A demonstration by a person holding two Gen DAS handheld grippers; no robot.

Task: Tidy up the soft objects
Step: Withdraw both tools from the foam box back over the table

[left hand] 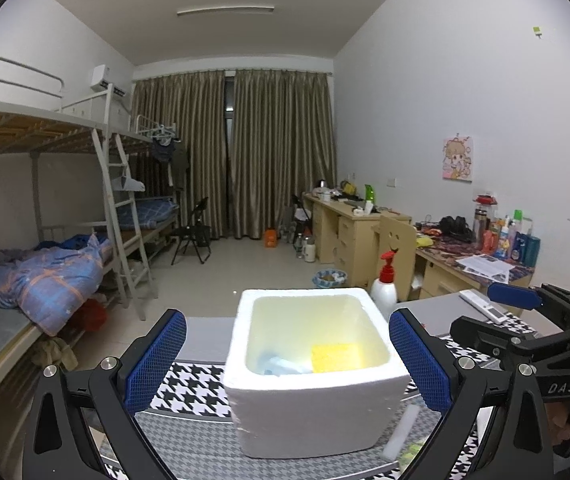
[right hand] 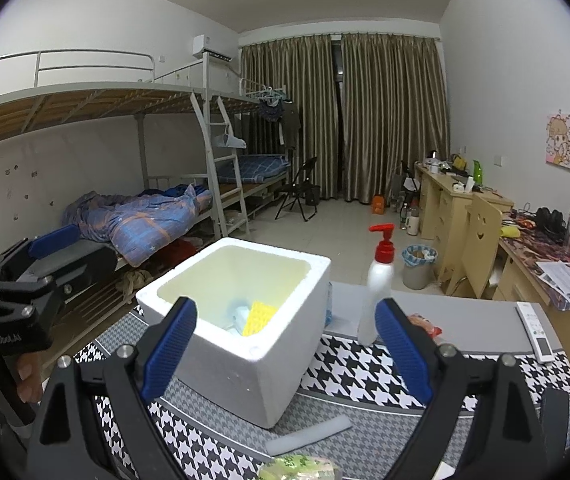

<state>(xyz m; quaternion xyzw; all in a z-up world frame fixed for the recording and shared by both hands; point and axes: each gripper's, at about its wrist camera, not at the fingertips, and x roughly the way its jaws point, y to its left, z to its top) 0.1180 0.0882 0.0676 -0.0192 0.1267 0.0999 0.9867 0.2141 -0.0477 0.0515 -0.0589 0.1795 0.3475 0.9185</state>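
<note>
Foam box (left hand: 317,372) sits between the spread, empty left fingers (left hand: 153,354), already holding a yellow sponge (left hand: 337,357) and pale cloth (right hand: 241,316). Right fingers (right hand: 403,346) gape too — a green soft item (right hand: 299,467) beneath them remains on the desk (right hand: 365,364).

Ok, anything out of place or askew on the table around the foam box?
Only small things: a loose white foam strip lies slanted on the cloth beside the foam box, and a green soft item sits outside it. Nothing looks spilled.
</note>
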